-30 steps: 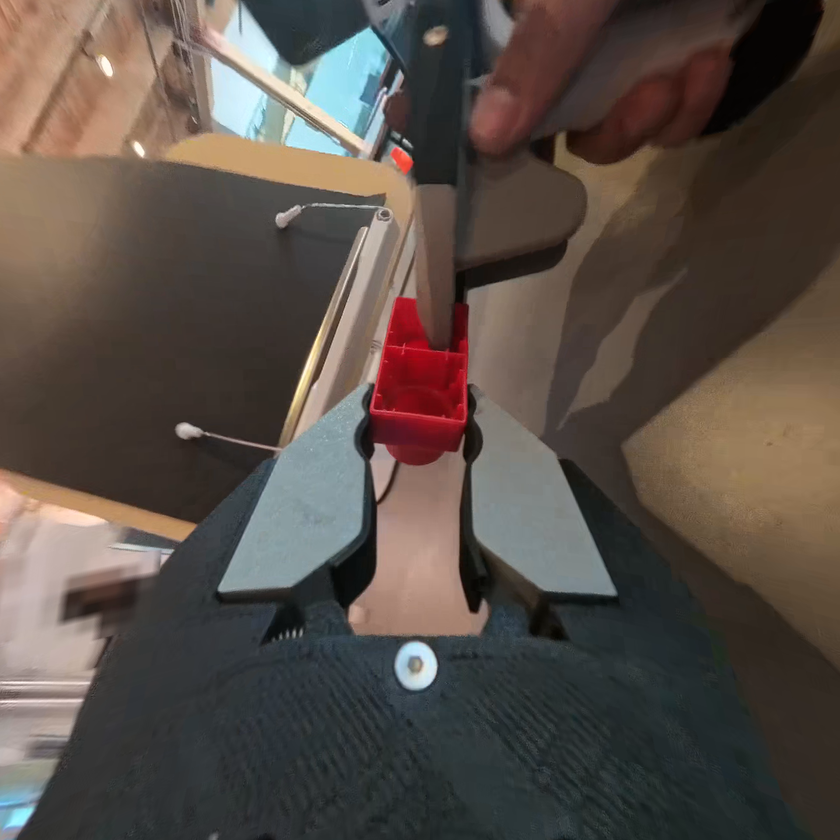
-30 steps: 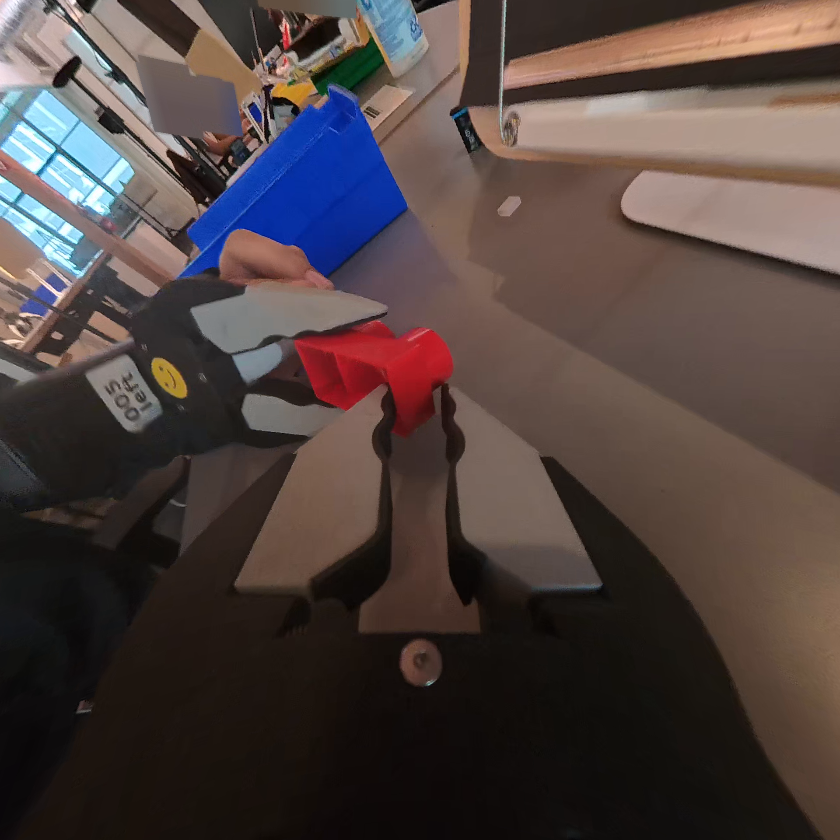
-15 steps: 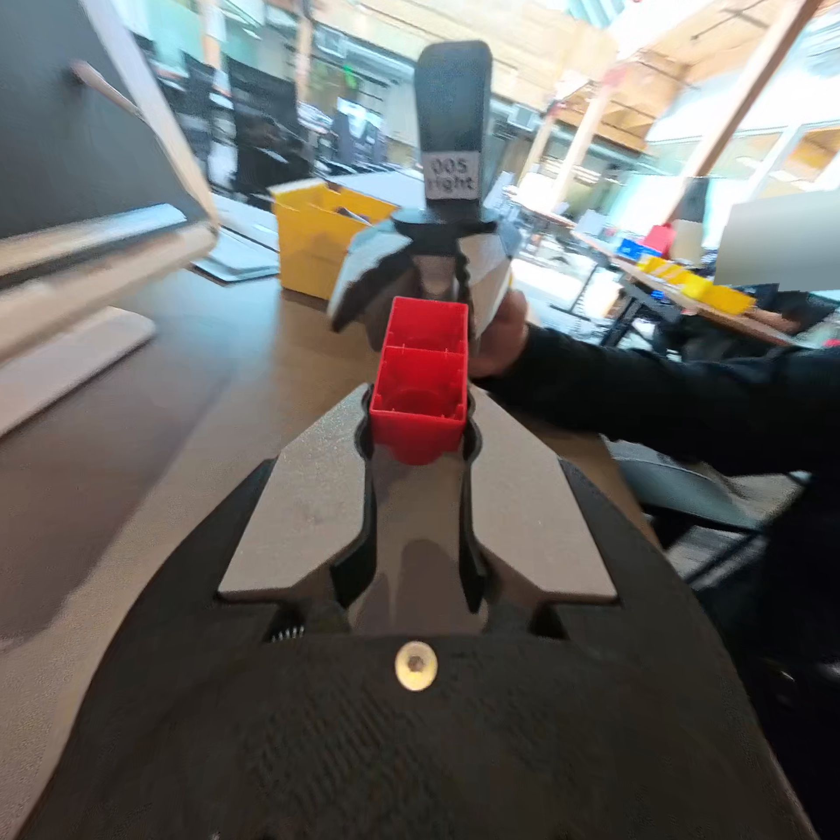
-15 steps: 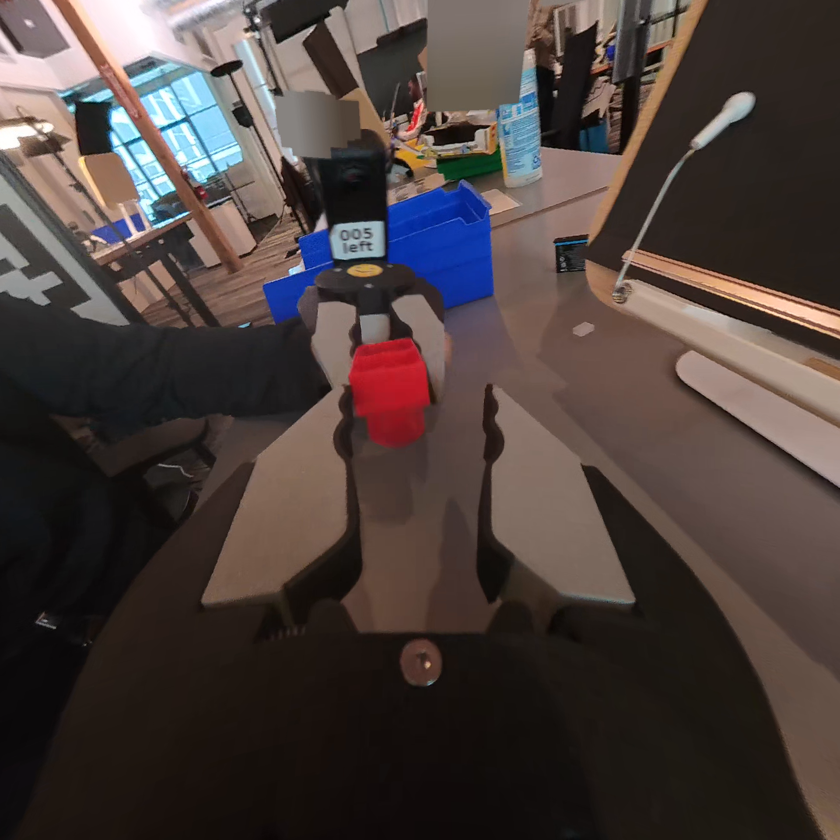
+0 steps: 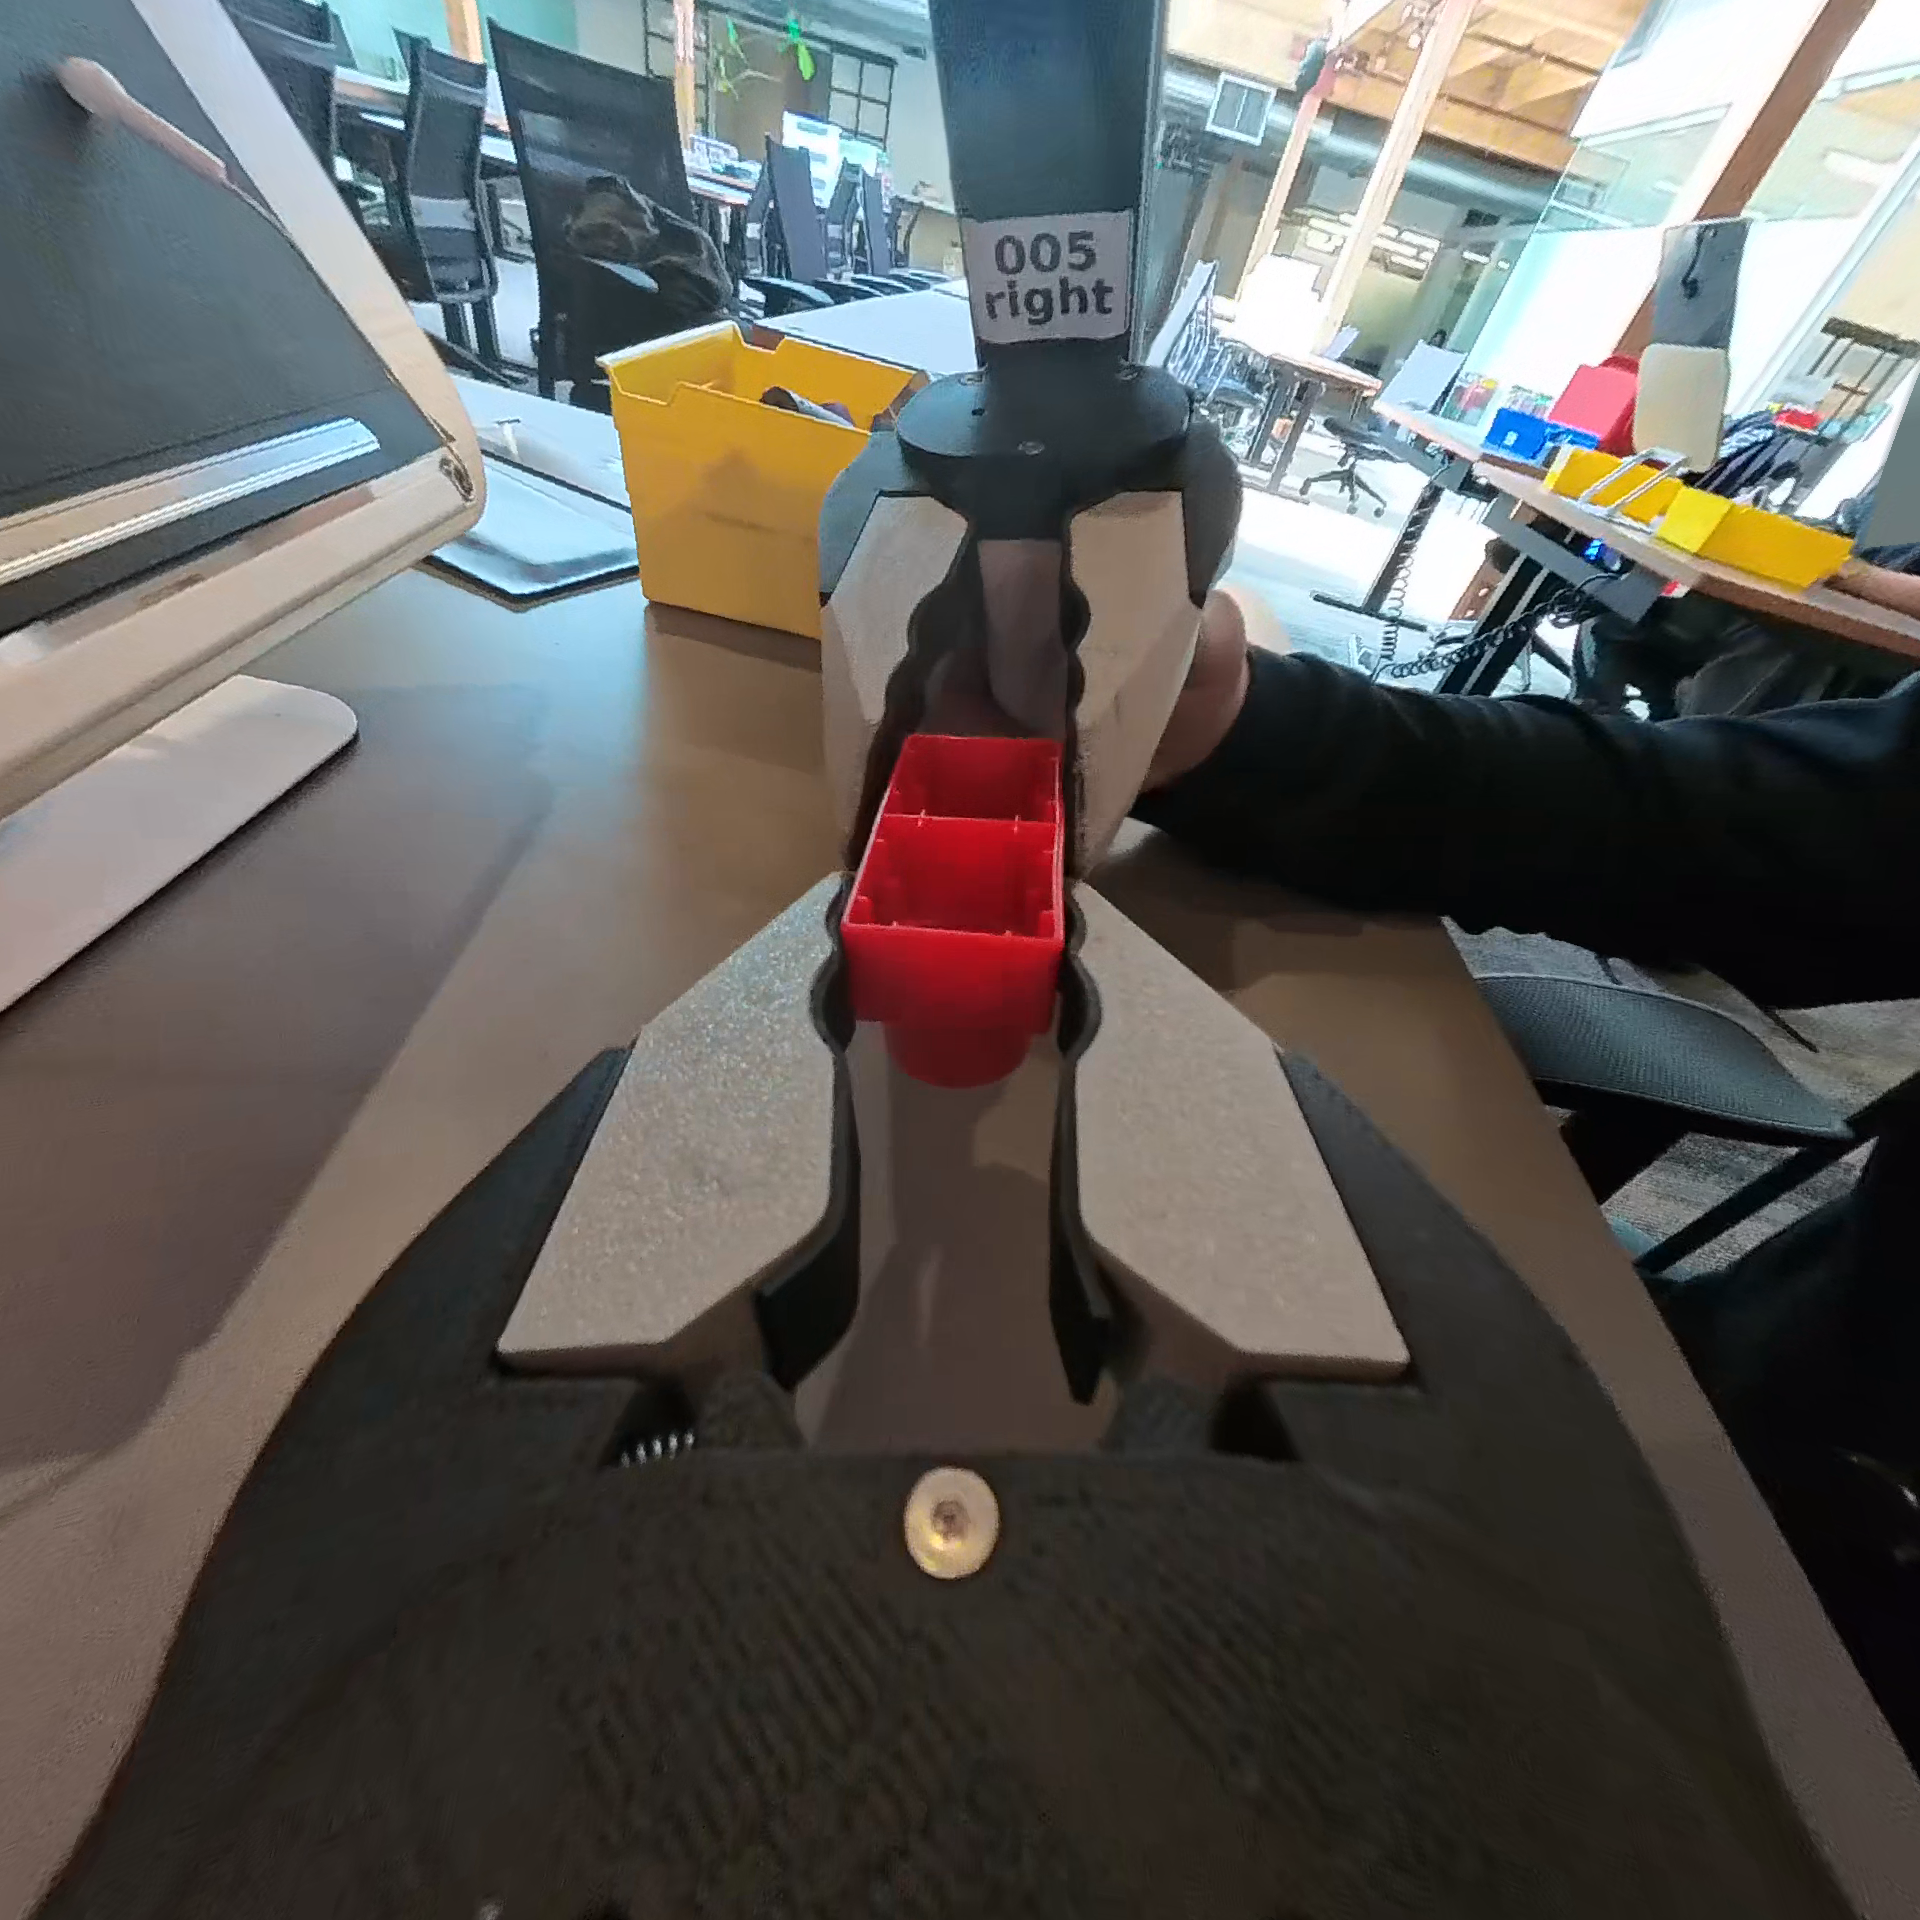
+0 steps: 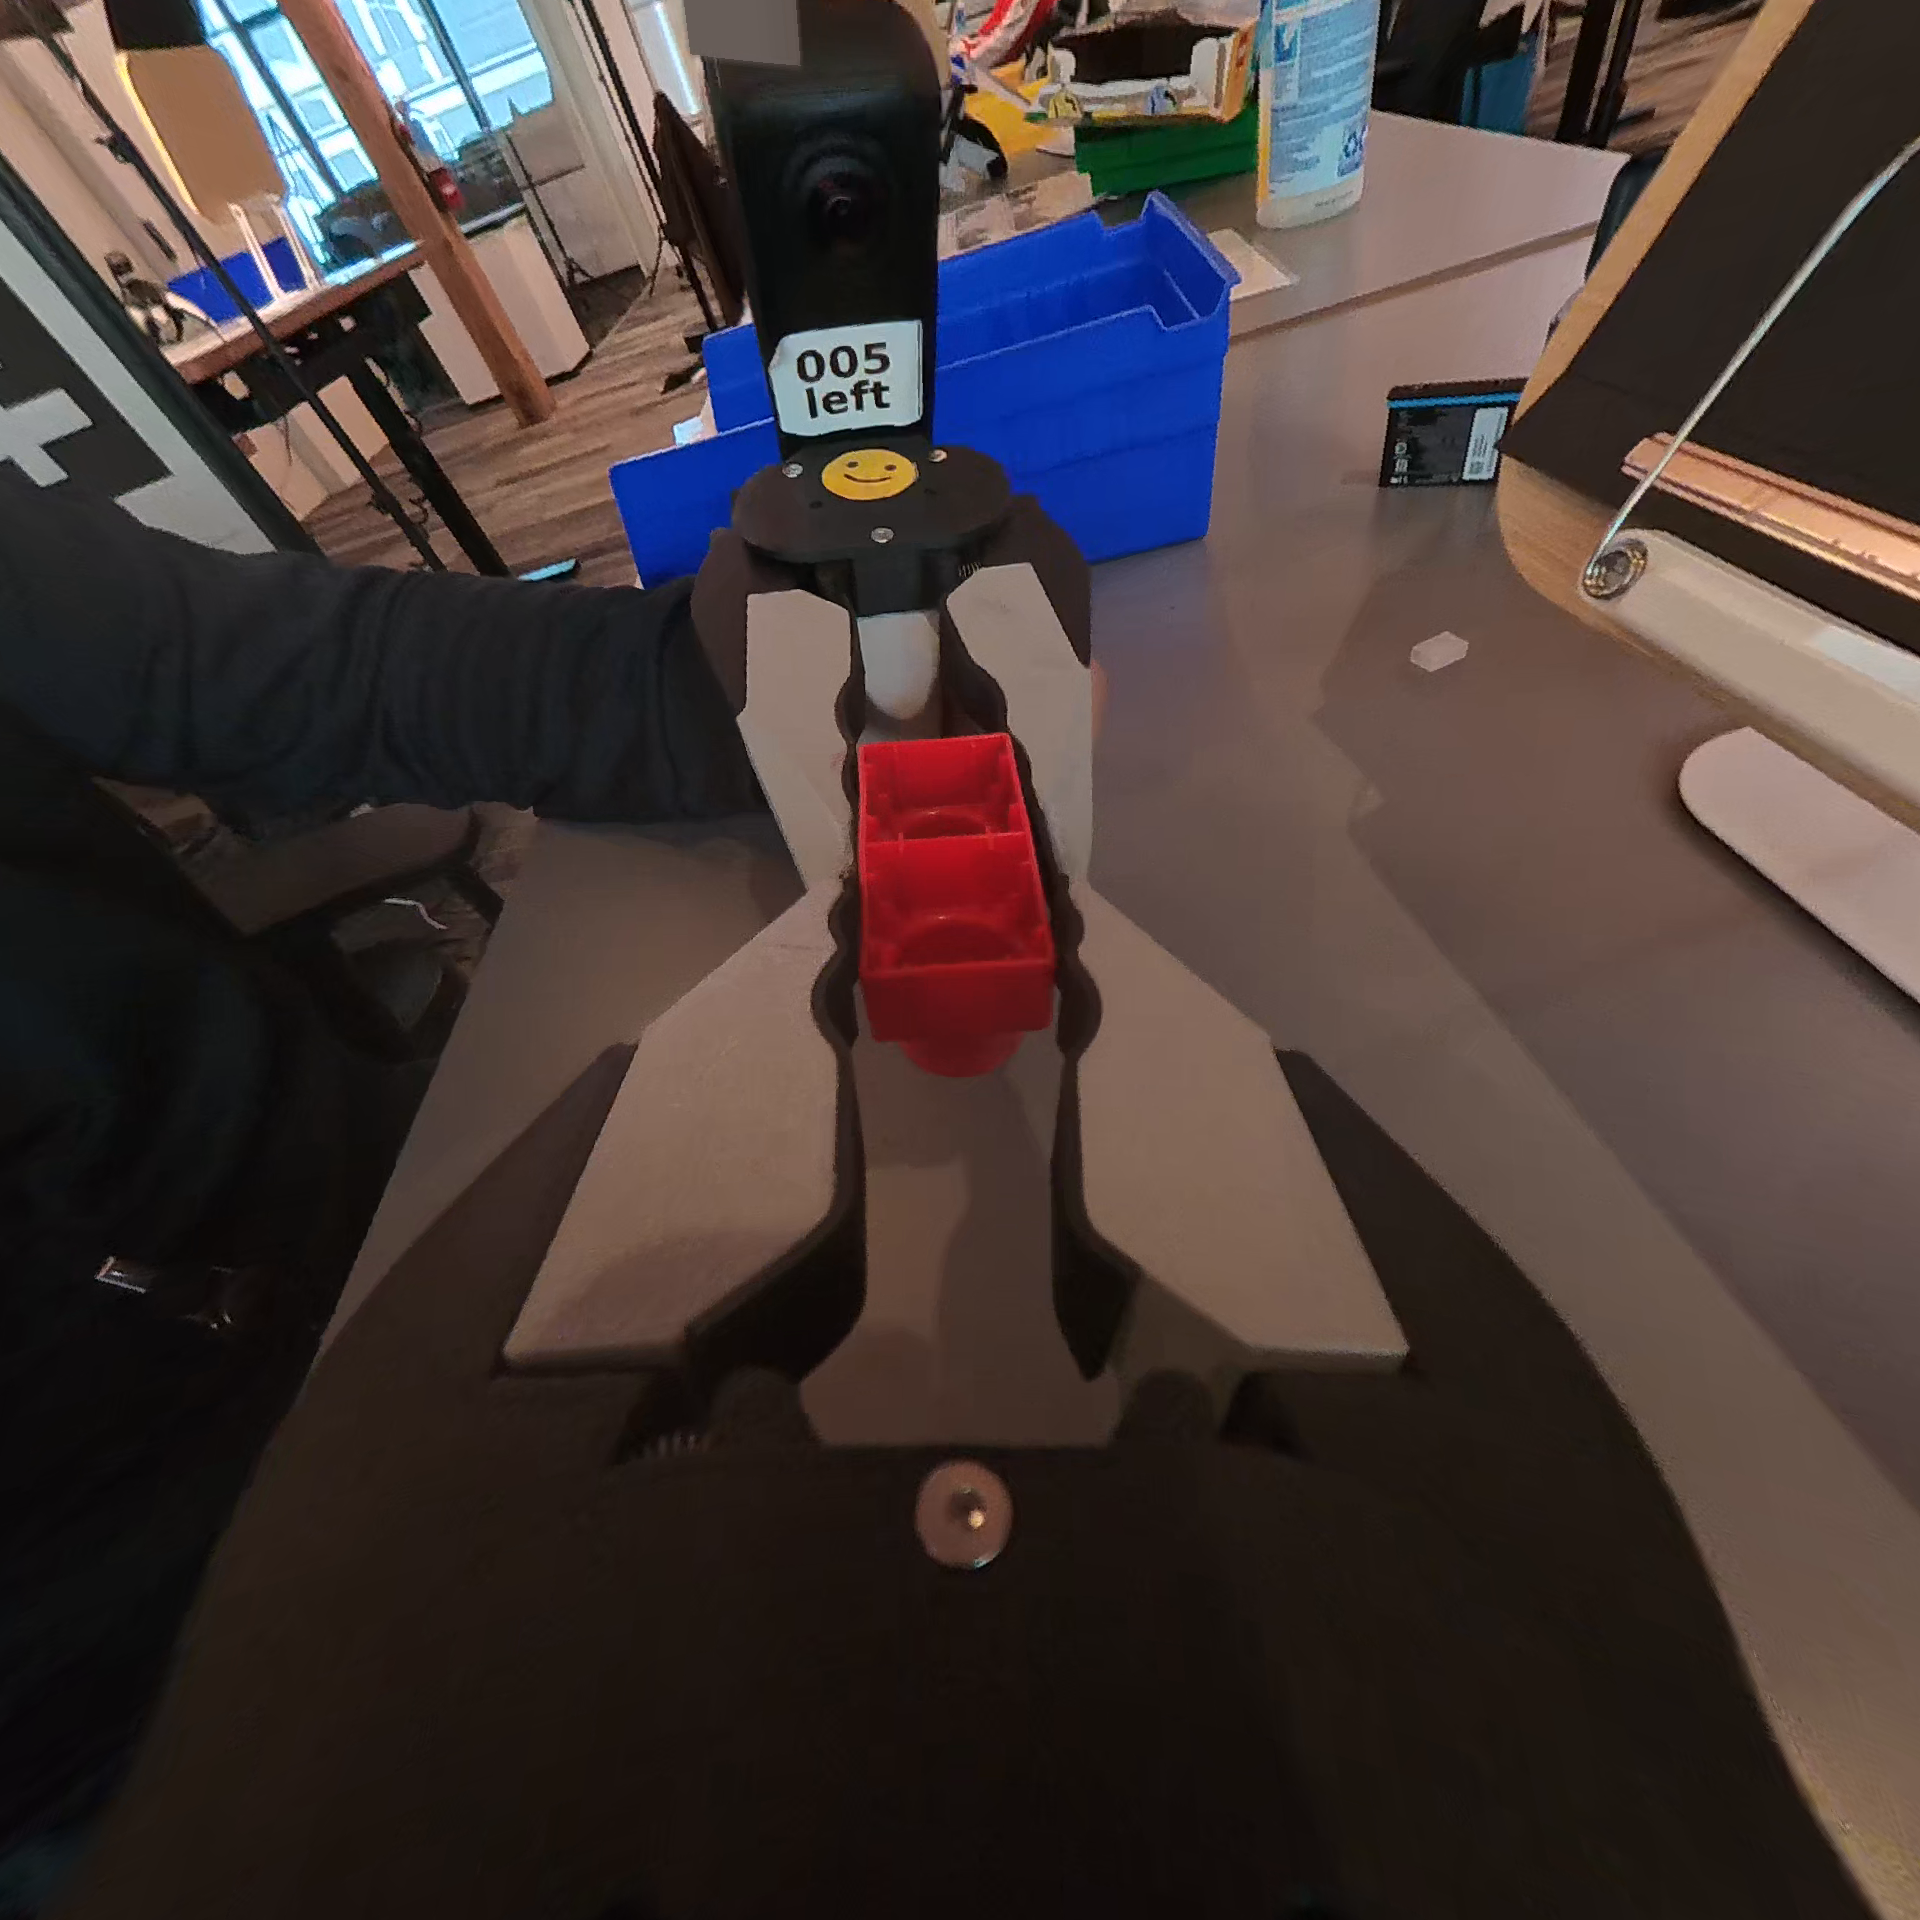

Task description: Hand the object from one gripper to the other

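A red two-stud brick [image 5: 954, 914] is held in the air between the two grippers, open underside up. My left gripper [image 5: 954, 940] is shut on the brick's near end in the left wrist view. My right gripper [image 6: 954, 935] has its fingers closed against the other end of the same brick [image 6: 951, 883]. The grippers face each other tip to tip: the right gripper [image 5: 971, 774] shows beyond the brick in the left wrist view, and the left gripper [image 6: 940, 790] beyond it in the right wrist view. A hand holds each.
The grey table [image 6: 1351, 883] lies below. A blue bin [image 6: 1091, 416] stands behind the left gripper, a yellow bin [image 5: 727, 488] behind the right. A black board on a white stand [image 5: 156, 644] borders the table. A small black box [image 6: 1449, 431] lies near it. The grippers are tip to tip, or close to it.
My right gripper has moved in around the free end of the brick and narrowed from wide open onto it. The left gripper still holds the brick, and both views have steadied.
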`<state>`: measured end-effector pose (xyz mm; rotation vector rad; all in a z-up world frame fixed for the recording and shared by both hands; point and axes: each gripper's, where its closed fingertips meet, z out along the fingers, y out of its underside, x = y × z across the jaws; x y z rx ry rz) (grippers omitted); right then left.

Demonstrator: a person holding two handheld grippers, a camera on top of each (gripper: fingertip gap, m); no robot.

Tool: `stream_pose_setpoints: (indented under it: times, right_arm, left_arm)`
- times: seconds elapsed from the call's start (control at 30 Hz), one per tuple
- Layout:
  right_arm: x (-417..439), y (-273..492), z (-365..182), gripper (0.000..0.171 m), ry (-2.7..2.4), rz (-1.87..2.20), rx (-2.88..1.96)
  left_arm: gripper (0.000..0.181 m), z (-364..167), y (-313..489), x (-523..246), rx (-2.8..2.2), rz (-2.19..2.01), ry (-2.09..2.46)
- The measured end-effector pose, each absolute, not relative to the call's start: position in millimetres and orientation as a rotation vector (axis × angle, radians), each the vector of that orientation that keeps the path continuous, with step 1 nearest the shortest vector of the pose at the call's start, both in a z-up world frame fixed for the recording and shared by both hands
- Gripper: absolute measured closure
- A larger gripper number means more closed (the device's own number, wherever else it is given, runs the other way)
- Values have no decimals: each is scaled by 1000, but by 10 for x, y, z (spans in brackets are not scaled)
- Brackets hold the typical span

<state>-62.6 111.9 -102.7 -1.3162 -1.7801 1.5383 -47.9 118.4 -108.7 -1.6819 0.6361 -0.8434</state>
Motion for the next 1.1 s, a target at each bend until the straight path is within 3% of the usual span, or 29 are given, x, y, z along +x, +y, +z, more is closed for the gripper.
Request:
stream_pose_setpoints:
  times: [0.17,0.37,0.53,0.87,1.1]
  right_arm:
    - [-667,1303,-972,139,-1604,1710,-1480]
    - [-595,1629,-904,139,-1292,2064,-1670]
    - [-645,1579,-1176,139,-1340,2017,-1859]
    - [-672,1361,-1246,139,-1297,2248,-2022]
    - [-676,1301,-1325,134,-1408,2158,-2000]
  left_arm:
    - [143,-1007,1299,-667,-1648,-777,528]
    - [127,-1308,1460,-946,-1698,-27,765]
    - [131,-1415,1496,-885,-1570,387,955]
    - [132,-1237,1404,-747,-1232,790,1172]
    - [135,-1313,1379,-726,-1321,731,1243]
